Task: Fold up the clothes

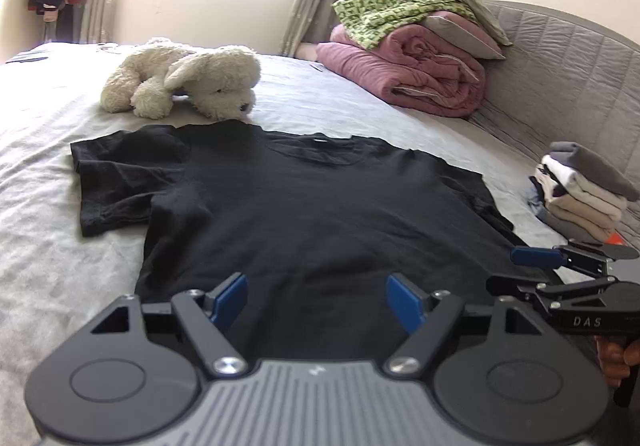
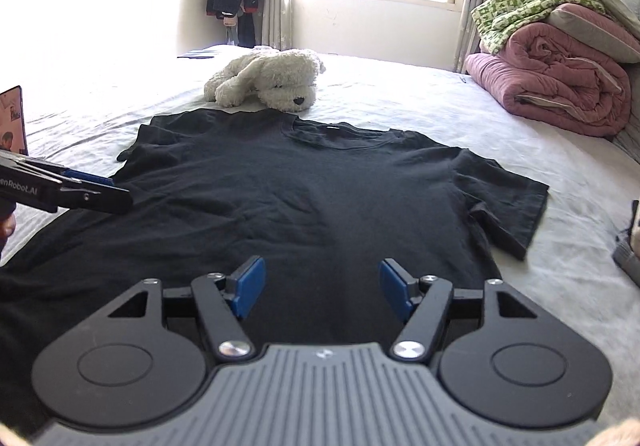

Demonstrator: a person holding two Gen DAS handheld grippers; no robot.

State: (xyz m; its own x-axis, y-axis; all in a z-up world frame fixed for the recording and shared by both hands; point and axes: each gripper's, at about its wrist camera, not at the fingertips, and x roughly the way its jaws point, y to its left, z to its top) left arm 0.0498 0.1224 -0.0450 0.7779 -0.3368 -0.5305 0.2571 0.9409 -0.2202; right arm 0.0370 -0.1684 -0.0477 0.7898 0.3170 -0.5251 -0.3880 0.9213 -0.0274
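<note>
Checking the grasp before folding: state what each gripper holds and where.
Nothing is held. The left gripper and right gripper are both open above the hem end of the black T-shirt, which lies flat on the bed.

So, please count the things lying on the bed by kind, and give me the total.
Black T-shirt, spread flat: 1
White plush dog: 1
Stack of folded clothes: 1
Pile of bedding: 1
Total: 4
</note>
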